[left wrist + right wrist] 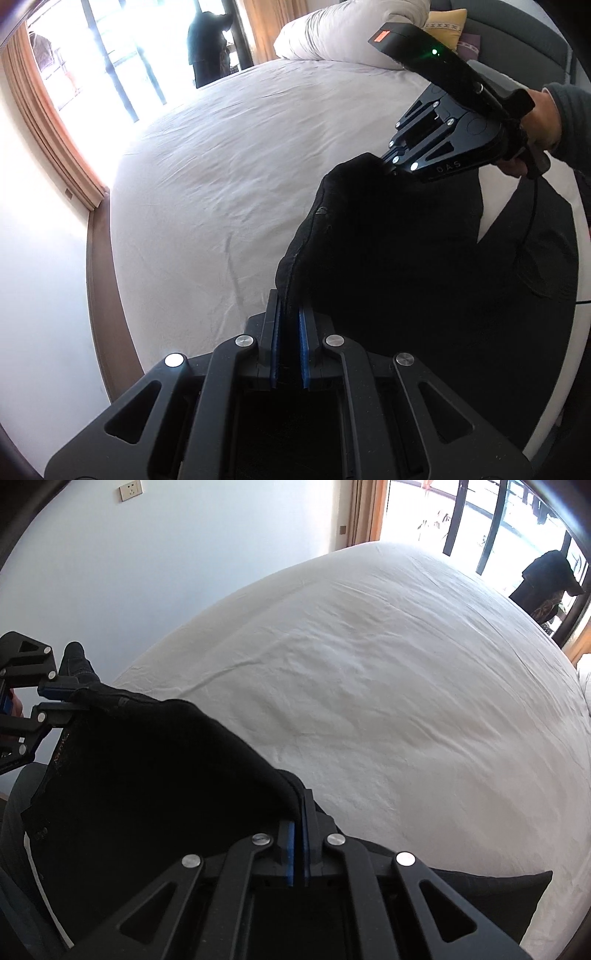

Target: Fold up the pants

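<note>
Black pants [388,240] pinched in closed jaws of left gripper [290,306] and right gripper [298,805], stretched above white bed [240,177].

"DAS" on the right tool [392,167]

Strong daylight from a window, harsh contrast, heavy fisheye bending.

The window [92,66] is blown out to pure white in both views, and glare is spilled from it across the near corner of the white bedsheet [229,192]. The sheet's wrinkles are picked out by soft, raking shadows. The black pants [388,236] are crushed to near-featureless dark, with only a seam edge resolved. Straight lines such as the curtain [48,122] are curved towards the rounded, vignetted corners. Focus is held fairly sharp throughout; little motion blur is seen.
</note>
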Demonstrator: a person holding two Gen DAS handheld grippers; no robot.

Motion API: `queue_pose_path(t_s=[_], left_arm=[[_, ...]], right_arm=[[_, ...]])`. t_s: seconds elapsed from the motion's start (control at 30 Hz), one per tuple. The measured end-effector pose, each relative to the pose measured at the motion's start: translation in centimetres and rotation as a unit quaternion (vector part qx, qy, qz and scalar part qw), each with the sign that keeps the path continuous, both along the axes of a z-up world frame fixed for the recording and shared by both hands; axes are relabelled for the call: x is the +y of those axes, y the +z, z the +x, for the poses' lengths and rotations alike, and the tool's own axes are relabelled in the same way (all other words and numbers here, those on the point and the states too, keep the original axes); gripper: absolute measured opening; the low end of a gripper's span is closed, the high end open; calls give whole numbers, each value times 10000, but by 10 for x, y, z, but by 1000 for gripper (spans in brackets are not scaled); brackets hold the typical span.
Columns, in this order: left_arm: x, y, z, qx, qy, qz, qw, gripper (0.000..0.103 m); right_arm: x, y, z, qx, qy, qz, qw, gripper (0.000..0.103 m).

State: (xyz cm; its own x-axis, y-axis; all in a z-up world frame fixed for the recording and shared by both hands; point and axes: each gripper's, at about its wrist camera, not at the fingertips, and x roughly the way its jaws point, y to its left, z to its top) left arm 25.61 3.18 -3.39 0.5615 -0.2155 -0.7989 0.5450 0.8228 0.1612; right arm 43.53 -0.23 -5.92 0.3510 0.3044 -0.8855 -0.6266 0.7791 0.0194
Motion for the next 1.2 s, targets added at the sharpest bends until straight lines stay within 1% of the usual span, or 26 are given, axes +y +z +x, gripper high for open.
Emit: queue_pose_path(t_s=[0.1,0.2,0.27,0.37,0.5,0.57,0.63,0.7,0.73,0.77,0.9,0.97,1.1,1.2], left_arm=[[-3,3,-19,-18,-23,-64,10000,7],[-6,5,-41,-31,-88,-81,9999,7],[-7,4,-57,-27,-125,-92,9999,7],[-7,1,-84,1,-197,-106,9997,7],[-13,-7,-122,-44,-327,63,9994,7],[-13,-13,-141,-10,-447,40,9990,7],[-15,-18,-158,-20,-602,53,9982,7],[-19,-24,-174,-94,-795,198,9966,7],[-21,-31,-184,-137,-929,339,9950,7],[-22,-36,-190,-110,-989,410,9942,7],[-19,-59,-204,153,-1081,540,9926,7],[-17,-64,-208,224,-1103,571,9920,7],[-19,-68,-211,235,-1287,710,9889,7],[-24,-70,-220,204,-1472,869,9851,7]], right_arm=[[10,4,-20,-116,-35,42,9999,3],[15,11,-48,-189,-87,279,9994,3],[18,11,-64,-226,-47,337,9992,3],[21,10,-93,-209,-72,455,9987,3],[18,10,-129,-249,-193,696,9971,3],[15,12,-148,-292,-216,757,9965,3],[13,11,-169,-369,-186,647,9970,3],[10,10,-193,-419,-137,525,9976,3],[8,9,-204,-466,-102,416,9980,3],[7,7,-214,-500,-70,310,9982,3],[3,-5,-254,-550,17,17,9985,3],[3,-15,-273,-552,2,-88,9984,3],[8,-38,-303,-608,55,-426,9972,3],[9,-51,-313,-595,6,-535,9968,3]])
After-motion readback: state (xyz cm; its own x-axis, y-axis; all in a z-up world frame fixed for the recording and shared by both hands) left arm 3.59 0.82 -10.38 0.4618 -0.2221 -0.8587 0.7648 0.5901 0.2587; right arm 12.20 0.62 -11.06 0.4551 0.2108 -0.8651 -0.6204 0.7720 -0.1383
